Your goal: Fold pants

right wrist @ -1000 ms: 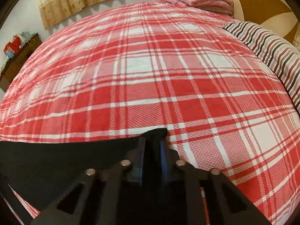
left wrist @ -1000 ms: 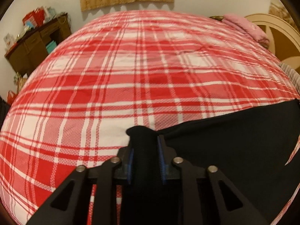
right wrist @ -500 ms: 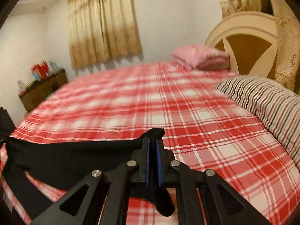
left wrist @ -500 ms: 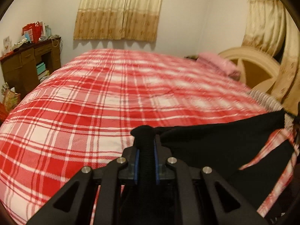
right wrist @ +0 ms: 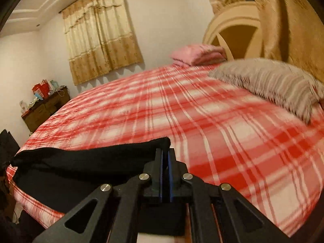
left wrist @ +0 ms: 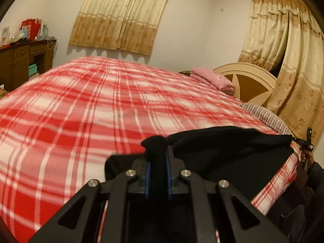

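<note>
Pants (left wrist: 228, 147): soft black cloth, seemingly stretched taut over plaid bedspread (left wrist: 97, 109)

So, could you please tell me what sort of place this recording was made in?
Very likely a home bedroom: a large bed under a red plaid bedspread with a curved headboard, a striped pillow and folded pink bedding on it, and curtains over the window.

A red plaid bedspread (left wrist: 101, 111) covers the bed; a folded pink blanket (right wrist: 199, 55) and striped pillow (right wrist: 269, 83) lie by the headboard (left wrist: 249, 83); a cluttered wooden desk (left wrist: 18, 60) stands beside beige curtains (left wrist: 121, 16).
</note>
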Tool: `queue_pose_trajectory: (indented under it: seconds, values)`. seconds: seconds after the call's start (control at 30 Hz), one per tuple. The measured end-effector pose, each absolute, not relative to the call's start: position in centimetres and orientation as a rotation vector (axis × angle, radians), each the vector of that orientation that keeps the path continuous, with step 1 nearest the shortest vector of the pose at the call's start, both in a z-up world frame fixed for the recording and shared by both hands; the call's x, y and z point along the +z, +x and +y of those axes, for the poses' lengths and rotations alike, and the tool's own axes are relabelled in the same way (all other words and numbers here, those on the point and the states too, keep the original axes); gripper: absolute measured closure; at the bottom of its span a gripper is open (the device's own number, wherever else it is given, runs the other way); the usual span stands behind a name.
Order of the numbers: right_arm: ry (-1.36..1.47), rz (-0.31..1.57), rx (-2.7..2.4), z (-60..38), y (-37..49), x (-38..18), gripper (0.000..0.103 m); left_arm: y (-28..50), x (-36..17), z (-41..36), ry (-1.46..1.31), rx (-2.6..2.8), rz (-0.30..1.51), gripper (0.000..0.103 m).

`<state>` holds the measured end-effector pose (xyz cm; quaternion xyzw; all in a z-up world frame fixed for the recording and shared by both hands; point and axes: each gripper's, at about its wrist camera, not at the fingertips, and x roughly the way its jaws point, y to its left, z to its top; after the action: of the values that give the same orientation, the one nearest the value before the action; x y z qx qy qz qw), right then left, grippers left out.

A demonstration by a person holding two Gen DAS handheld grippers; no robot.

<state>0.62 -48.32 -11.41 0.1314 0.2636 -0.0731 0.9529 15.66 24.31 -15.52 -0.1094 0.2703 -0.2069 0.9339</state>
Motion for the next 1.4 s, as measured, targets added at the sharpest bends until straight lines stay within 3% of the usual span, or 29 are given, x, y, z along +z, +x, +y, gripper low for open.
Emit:
queue_pose_trajectory:
  seconds: [0.3,0.43,0.47,0.53,0.57,0.6,1.0,1.2,1.4]
  values:
    - [0.316,0.603,-0.194,-49.7,-1.0,-14.1,0.099,13.9,-17.4,26.2,-0.243,-0.403,0.572,0.088]
    - [0.312,0.648,-0.192,-49.8,-0.8,-14.2,0.097,13.4,-17.5,26.1,-0.201,-0.385,0.589,0.074]
    - [0.311,0.660,-0.198,-49.9,-0.9,-14.2,0.095,13.2,-17.6,26.4,-0.195,-0.381,0.592,0.065]
    - [0.292,0.680,-0.222,-50.0,-1.2,-14.2,0.074,12.3,-17.8,27.1,-0.176,-0.356,0.601,0.051]
    - [0.291,0.686,-0.233,-50.1,-1.4,-14.1,0.068,12.0,-17.8,27.5,-0.175,-0.355,0.606,0.048]
    - [0.288,0.694,-0.251,-50.3,-1.7,-14.1,0.062,11.5,-18.0,28.0,-0.173,-0.353,0.613,0.048]
    - [0.279,0.583,-0.369,-47.6,-5.1,-11.3,0.062,8.3,-17.6,32.7,-0.233,-0.203,0.602,0.048]
    - [0.082,0.605,-0.068,-35.4,1.3,-9.2,0.062,10.3,-15.8,29.7,-0.243,-0.248,0.590,0.048]
    - [-0.030,0.688,0.228,-21.6,9.4,-10.9,0.062,13.2,-16.5,26.1,-0.177,-0.249,0.647,0.048]
